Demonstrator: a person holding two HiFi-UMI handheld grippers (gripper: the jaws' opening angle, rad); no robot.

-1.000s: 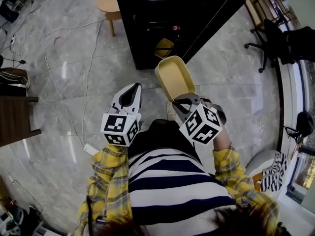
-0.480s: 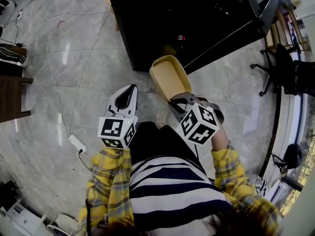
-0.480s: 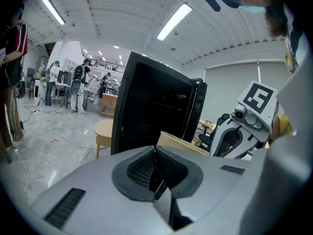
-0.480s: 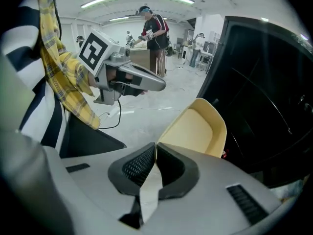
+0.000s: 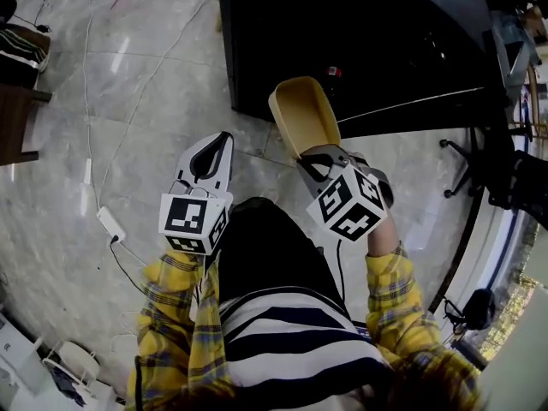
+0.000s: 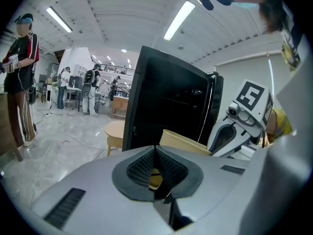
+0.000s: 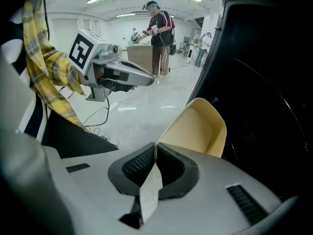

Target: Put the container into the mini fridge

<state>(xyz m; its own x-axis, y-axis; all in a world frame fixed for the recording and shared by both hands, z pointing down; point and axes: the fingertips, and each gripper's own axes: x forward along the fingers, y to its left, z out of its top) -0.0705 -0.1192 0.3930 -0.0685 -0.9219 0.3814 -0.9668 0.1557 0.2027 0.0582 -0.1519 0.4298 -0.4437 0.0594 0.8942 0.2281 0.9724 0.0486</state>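
While the tall black mini fridge (image 5: 368, 41) looms just ahead over the grey marble floor (image 5: 128, 144), the step in hand is, by my reading, the carry-in. The pale yellow plastic container (image 5: 304, 118) is held in the air, its far end close to the fridge's lower front edge but not yet inside. It should go in level and mouth-up, aimed at the dark opening and clear of the door edge (the grip is only on the thin rim, so a bump could twist it loose).

The right gripper (image 5: 318, 168) has its fingers (image 7: 139, 163) clamped on that near rim. The left gripper (image 5: 214, 148) is pressed closed on nothing and hangs beside it.

Against half a second ago, the fridge fills more of the head view, and the container sits nearer its front.
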